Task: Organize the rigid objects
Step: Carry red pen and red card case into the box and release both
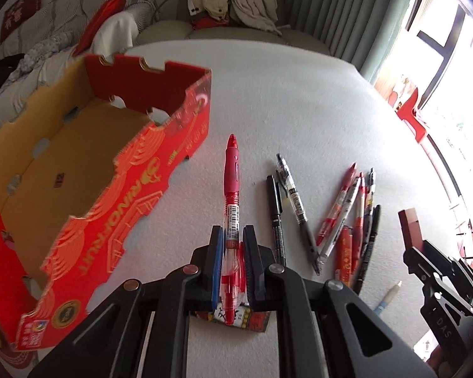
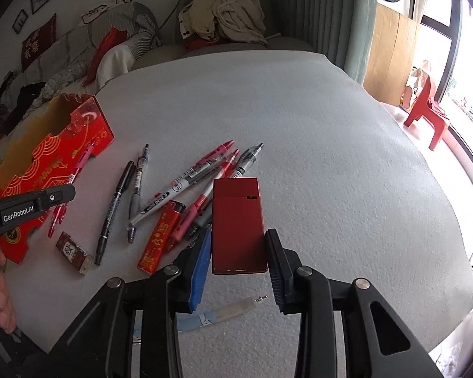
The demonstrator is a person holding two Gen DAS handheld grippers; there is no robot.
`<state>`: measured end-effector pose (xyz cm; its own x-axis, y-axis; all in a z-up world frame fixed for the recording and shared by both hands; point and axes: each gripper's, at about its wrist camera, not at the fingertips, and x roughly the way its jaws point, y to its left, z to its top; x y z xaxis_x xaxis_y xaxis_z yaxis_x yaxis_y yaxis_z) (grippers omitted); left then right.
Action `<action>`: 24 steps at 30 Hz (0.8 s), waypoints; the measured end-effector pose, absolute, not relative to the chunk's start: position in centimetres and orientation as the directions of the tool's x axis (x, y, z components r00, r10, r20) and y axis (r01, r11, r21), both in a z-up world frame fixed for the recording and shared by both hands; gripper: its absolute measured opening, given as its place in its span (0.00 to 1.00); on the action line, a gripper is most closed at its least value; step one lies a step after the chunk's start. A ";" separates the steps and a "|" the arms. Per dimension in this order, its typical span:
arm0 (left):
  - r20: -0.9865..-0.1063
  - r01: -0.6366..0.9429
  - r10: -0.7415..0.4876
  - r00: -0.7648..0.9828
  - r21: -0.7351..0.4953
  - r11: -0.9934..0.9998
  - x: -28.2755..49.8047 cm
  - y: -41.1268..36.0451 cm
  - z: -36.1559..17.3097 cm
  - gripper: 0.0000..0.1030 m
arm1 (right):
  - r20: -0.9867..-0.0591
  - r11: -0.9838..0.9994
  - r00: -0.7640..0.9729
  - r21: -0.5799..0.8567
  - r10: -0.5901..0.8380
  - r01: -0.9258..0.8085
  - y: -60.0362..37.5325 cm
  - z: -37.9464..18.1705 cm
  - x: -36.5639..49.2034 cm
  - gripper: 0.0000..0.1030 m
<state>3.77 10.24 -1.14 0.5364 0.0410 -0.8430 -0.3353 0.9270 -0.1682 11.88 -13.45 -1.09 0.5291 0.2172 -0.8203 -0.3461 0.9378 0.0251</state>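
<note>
The red pen has a translucent red barrel, a darker red rubber grip and a white label strip along its middle. It sits between the fingers of the left hand-held gripper, which are closed on its clear rear half, so the pen points straight ahead from the gripper, above the bench and beside the red cardboard box. The box is open at the top, brown inside, with gold patterns and the word "RINOFRUIT" on its side.

The right hand-held gripper is closed on a flat dark red case, rectangular with a seam near its far end, held upright along the fingers. Just left of it on the bench lies a loose pile of pens, red, black and grey, and a red lighter with gold writing too small to read. A small patterned lighter lies nearer the box. The left gripper's side reads "GenRobot.AI".
</note>
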 end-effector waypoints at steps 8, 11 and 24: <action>-0.823 -0.374 0.101 0.558 -0.141 0.917 2.2 11.7 2.8 0.13 | -0.778 0.908 0.563 0.022 0.279 -0.419 -10.4 1.7 11.4 0.35; -0.815 -0.391 0.130 0.564 -0.125 0.912 2.8 12.5 4.3 0.13 | -0.765 0.893 0.569 0.016 0.300 -0.450 -9.0 2.6 11.0 0.35; -0.802 -0.514 0.236 0.548 -0.101 0.852 0.2 19.6 6.5 0.13 | -0.703 0.795 0.564 0.003 0.433 -0.607 0.2 6.7 8.9 0.35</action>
